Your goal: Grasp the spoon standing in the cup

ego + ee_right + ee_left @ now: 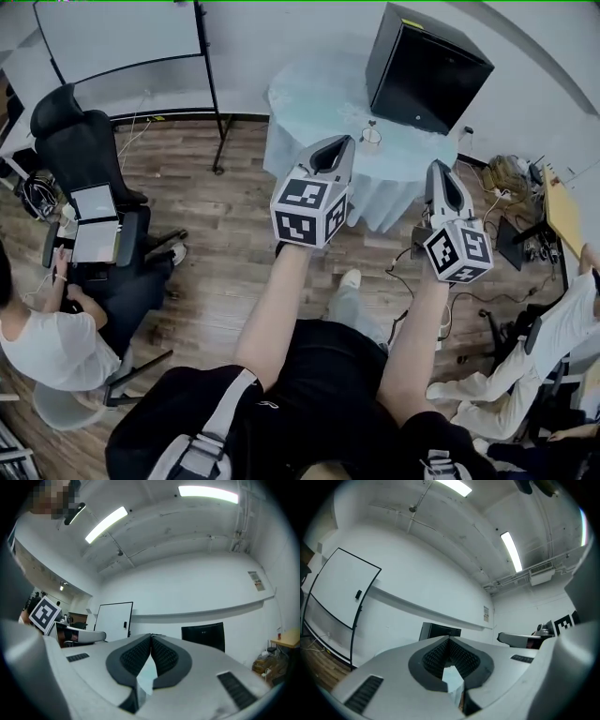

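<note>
A small pale cup (372, 140) stands on the round table with a light blue cloth (309, 98), and a thin spoon (371, 126) sticks up out of it. Both grippers are held out in the air on this side of the table, short of the cup. My left gripper (334, 146) is just left of the cup in the head view, its jaws shut and empty (449, 640). My right gripper (442, 172) is lower and to the right, also shut with nothing between its pads (151, 637). Neither gripper view shows the cup.
A large black box (424, 67) sits on the table behind the cup. A whiteboard on a stand (122, 42) is at the back left, with a black office chair (80, 150) below it. People sit at the left (47, 342) and right (553, 347). Cables (487, 202) lie on the wooden floor.
</note>
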Available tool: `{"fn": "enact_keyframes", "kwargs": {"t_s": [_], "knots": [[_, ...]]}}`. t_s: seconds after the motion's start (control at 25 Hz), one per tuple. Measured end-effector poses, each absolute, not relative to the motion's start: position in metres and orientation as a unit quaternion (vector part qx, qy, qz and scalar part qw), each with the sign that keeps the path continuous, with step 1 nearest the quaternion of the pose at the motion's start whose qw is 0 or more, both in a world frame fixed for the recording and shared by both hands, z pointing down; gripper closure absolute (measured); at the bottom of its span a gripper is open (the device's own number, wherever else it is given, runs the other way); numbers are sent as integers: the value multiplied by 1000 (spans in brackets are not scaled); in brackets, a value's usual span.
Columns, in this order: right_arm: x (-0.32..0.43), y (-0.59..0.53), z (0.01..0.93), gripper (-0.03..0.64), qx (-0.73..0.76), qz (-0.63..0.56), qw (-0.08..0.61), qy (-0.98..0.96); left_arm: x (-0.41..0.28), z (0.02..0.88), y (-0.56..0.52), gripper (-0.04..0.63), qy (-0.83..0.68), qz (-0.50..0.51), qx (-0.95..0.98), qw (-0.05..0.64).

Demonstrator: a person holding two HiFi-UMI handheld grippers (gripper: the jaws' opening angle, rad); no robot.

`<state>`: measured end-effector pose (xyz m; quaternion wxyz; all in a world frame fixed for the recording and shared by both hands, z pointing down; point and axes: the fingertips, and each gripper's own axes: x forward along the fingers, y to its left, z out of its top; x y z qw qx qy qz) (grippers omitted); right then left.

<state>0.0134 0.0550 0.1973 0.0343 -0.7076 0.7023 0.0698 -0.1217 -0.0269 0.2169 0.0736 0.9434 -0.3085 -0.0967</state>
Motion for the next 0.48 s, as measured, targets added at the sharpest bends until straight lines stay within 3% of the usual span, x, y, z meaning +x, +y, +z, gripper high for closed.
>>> {"fn": "enact_keyframes", "kwargs": {"t_s": [0.48], "knots": [[24,18,211,615,-682,71,30,727,-98,220,-53,588,-301,-93,947,55]]}}
